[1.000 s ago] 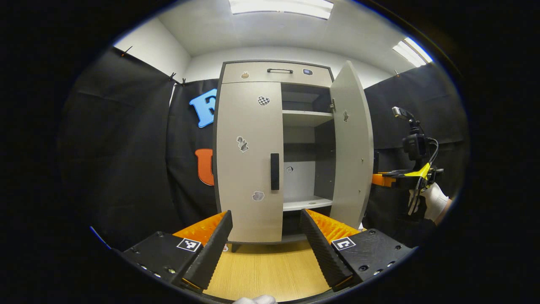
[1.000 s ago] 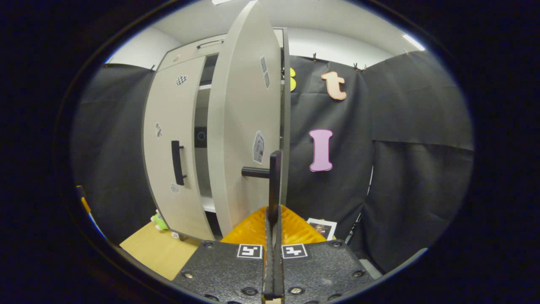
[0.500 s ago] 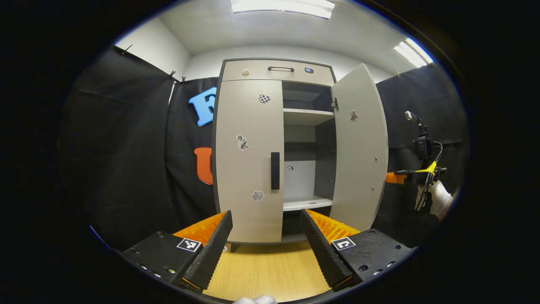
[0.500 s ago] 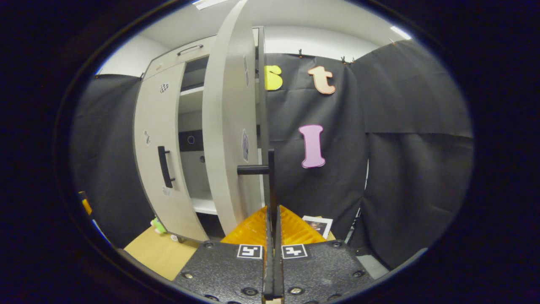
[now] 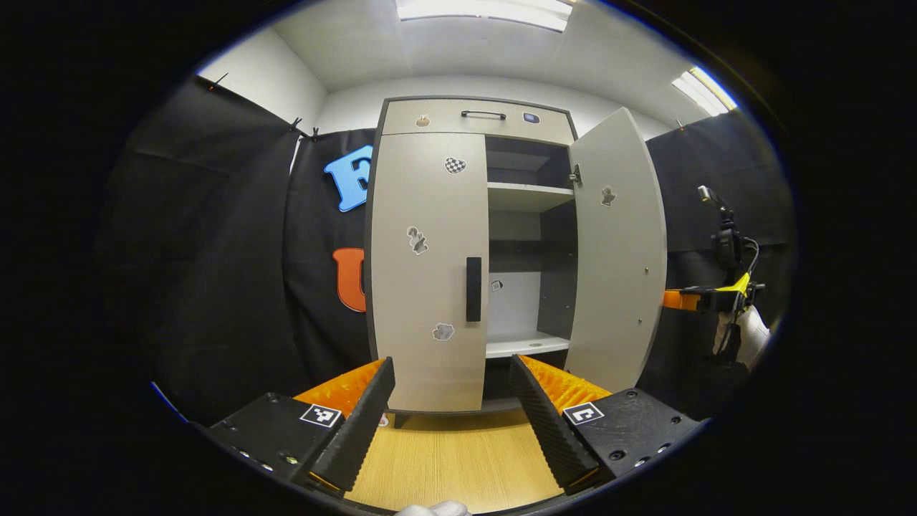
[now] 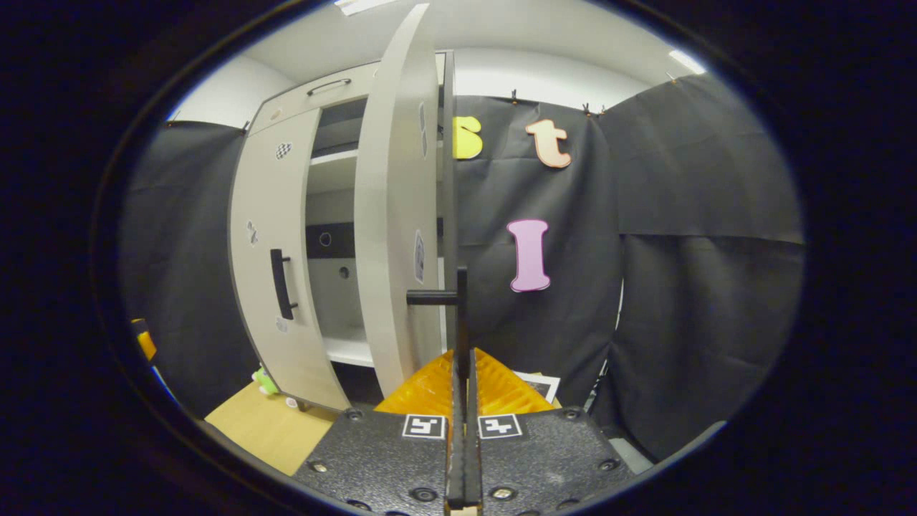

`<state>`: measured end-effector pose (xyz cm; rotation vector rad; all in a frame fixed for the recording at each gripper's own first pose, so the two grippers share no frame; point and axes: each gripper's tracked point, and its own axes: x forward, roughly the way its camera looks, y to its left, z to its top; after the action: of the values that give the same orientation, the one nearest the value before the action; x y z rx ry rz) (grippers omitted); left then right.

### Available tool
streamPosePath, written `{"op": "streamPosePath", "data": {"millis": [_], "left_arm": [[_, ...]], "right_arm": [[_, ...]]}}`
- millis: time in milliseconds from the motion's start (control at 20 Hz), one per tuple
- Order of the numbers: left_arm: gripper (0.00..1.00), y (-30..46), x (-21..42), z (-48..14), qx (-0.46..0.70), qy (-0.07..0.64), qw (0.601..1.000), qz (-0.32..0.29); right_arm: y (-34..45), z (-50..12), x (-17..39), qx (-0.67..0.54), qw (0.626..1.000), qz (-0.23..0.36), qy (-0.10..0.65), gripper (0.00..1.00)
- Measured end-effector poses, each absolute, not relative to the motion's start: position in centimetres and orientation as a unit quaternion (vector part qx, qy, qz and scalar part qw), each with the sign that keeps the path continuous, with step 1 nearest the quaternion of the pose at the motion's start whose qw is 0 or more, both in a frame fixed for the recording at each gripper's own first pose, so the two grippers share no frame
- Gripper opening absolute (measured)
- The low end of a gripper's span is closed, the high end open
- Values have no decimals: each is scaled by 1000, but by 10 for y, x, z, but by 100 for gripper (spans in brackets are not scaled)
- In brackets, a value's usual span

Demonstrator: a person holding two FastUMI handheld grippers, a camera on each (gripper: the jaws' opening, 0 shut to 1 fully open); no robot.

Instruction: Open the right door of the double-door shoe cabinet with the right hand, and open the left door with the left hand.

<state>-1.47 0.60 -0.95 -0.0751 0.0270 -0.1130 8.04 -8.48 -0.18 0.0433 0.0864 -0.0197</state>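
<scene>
On right door handle (image 6: 458, 301), right tool (image 6: 462, 373) clamped, left tool (image 5: 451, 408) spread wide, empty

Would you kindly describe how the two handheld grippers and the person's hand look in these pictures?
The left gripper has black textured blocks, each with a small square black-and-white marker. The right gripper has the same black blocks, screws and paired markers. Seen from afar, it carries a black camera unit, a black cable and a yellow part. The hand holding it wears a white glove.

Each claw (image 5: 453, 401) has black textured, screw-studded bases with square markers; the far hand (image 5: 749, 337) seems white-gloved
</scene>
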Motion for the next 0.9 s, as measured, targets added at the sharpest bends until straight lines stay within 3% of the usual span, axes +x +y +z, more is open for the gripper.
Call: {"op": "streamPosePath", "data": {"millis": [150,250,300,400,450,600,900], "left_arm": [[96,9,-11,-10,-38,12,998,-55],[96,13,-10,-12,-34,15,998,-53],[96,16,-9,-14,-27,18,998,-50],[96,21,-7,-16,-15,23,999,-39],[96,20,-7,-18,-15,26,999,-36],[96,20,-6,-20,-16,34,999,-35],[96,20,14,-20,-28,26,999,-34]], "right_arm": [[-91,10,65,22,999,-34,21,9],[-89,16,51,17,999,-38,14,32],[-85,19,43,17,999,-35,12,53],[-69,26,27,20,1000,-23,-1,71],[-64,27,22,19,1000,-24,-7,74],[-38,19,9,24,999,-17,-17,97],[18,-47,-6,19,998,33,43,100]]}}
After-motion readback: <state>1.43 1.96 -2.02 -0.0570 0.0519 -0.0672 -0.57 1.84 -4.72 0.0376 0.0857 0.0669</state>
